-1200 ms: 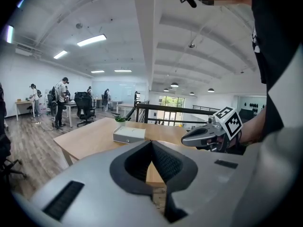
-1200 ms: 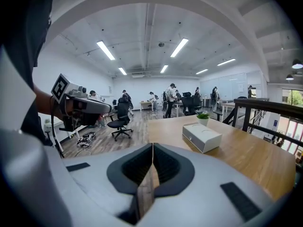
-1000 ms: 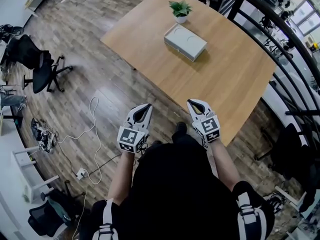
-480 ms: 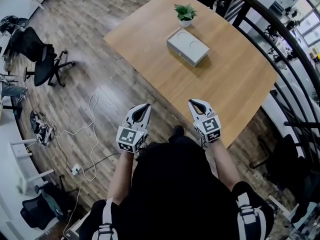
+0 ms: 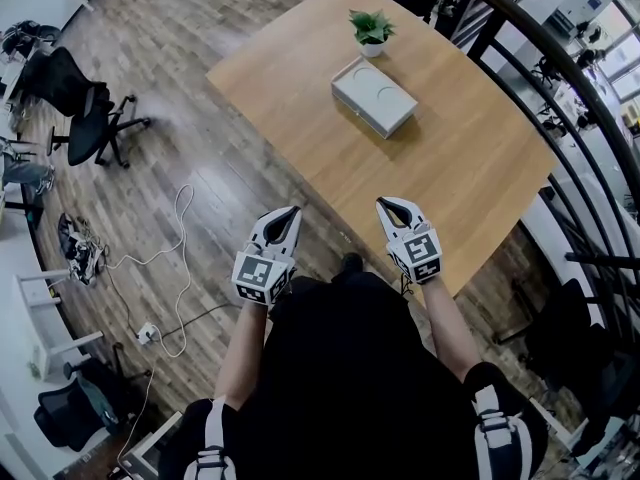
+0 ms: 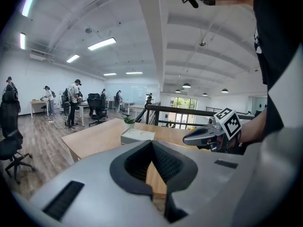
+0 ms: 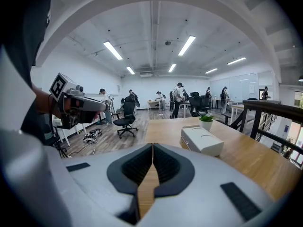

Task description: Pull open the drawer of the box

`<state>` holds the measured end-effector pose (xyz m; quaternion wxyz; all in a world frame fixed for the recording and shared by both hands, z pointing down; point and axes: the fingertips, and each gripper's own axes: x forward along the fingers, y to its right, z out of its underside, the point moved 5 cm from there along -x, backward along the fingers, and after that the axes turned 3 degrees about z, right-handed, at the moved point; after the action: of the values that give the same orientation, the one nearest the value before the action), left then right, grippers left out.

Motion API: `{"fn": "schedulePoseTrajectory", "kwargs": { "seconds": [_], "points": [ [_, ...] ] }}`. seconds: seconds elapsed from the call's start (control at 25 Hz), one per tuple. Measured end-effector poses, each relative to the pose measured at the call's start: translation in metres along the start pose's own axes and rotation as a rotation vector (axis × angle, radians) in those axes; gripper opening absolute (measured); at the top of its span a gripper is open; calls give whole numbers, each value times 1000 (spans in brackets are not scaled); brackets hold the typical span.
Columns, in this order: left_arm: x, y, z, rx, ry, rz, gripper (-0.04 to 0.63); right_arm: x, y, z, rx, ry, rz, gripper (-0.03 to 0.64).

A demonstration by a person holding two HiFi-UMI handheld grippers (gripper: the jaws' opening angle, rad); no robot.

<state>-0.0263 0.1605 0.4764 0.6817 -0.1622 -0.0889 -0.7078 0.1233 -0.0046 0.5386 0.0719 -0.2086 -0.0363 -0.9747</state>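
A white box (image 5: 373,96) with a drawer lies on the far part of the wooden table (image 5: 450,168); its drawer looks closed. It also shows in the left gripper view as the box (image 6: 137,135) and in the right gripper view as the box (image 7: 202,141). My left gripper (image 5: 291,212) hangs over the floor by the table's near corner, jaws shut and empty. My right gripper (image 5: 385,206) is above the table's near edge, also shut with nothing held. Both grippers are well short of the box.
A small potted plant (image 5: 370,28) stands just beyond the box. A black railing (image 5: 560,98) runs along the right. Office chairs (image 5: 85,118) and a cable (image 5: 170,258) with a power strip are on the wood floor to the left. Several people stand far off.
The view has shifted slightly, so the table and box sit a little higher in frame. Both grippers hold about the same place, still shut.
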Motion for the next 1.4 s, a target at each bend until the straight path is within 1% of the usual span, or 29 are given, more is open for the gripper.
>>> {"fn": "schedulePoseTrajectory", "kwargs": {
  "seconds": [0.36, 0.52, 0.68, 0.88, 1.04, 1.2, 1.4],
  "points": [
    [6, -2, 1, -14, -5, 1, 23, 7, 4, -2, -8, -15, -20, 25],
    [15, -11, 1, -18, -5, 26, 23, 9, 6, -6, -10, -18, 0, 25],
    [34, -22, -3, -9, -5, 68, 23, 11, 15, -10, -6, -21, 43, 25],
    [71, -41, -13, 25, -24, 143, 23, 15, 34, -16, 31, -33, 110, 25],
    [99, -61, -22, 20, -36, 187, 23, 25, 49, -21, 48, -42, 153, 25],
    [126, -78, -23, 37, -68, 237, 23, 35, 56, -26, 82, -45, 196, 25],
    [154, -94, -33, 22, -64, 292, 23, 48, 64, -30, 121, -52, 243, 25]
  ]
}}
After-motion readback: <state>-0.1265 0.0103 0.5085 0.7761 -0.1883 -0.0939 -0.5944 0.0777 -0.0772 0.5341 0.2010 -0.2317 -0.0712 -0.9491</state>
